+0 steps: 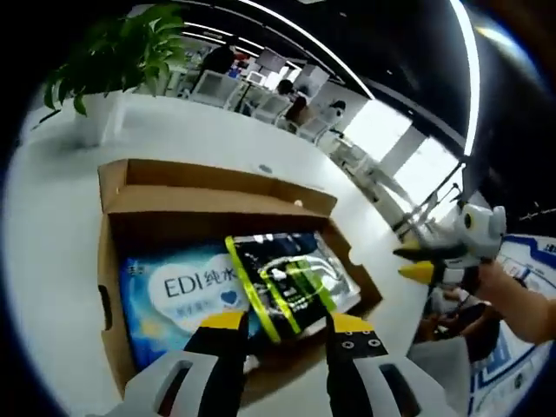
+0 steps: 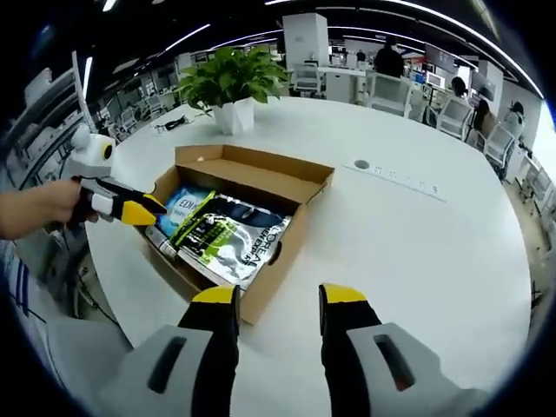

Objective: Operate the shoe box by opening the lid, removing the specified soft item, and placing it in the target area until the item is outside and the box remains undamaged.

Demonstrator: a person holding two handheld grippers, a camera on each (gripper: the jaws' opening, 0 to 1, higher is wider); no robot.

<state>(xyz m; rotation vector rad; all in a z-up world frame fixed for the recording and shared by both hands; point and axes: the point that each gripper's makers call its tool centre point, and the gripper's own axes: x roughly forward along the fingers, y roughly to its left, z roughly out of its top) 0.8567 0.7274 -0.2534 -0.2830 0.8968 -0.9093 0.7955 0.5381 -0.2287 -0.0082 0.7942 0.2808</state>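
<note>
A: Box (image 2: pixel 248 221) status?
B: Sitting on the white tabletop (image 2: pixel 408 234), lid folded back toward the potted plant (image 2: pixel 228 80). Already open, so contents reachable w/o forcing cardboard.

A: What's inside the box?
B: Blue pack (image 1: pixel 178 295) at the box's plant-facing half in the left gripper view, marked "EDI". Black-and-green pouch (image 2: pixel 228 239) lying on top of it, toward the box's near wall. Probably the soft item, being uppermost; can't confirm which one is meant.

A: Left gripper (image 1: pixel 287 323)?
B: Jaws parted, nothing between them. Poised just above the box's near wall, lined up w/ the pouch. Looks like approach for a pinch from above, keeping clear of the box walls.

A: Right gripper (image 2: pixel 278 300)?
B: Also released, empty. Held well back from the box over bare tabletop, prob. to stay out of the way and leave the landing spot beside the box free.

A: Item out yet?
B: No. Still fully inside the box. Lid step done; removal not yet begun.

A: Risk?
B: Snagging the box's near wall on lift; blue pack dragging along w/ the pouch.
</note>
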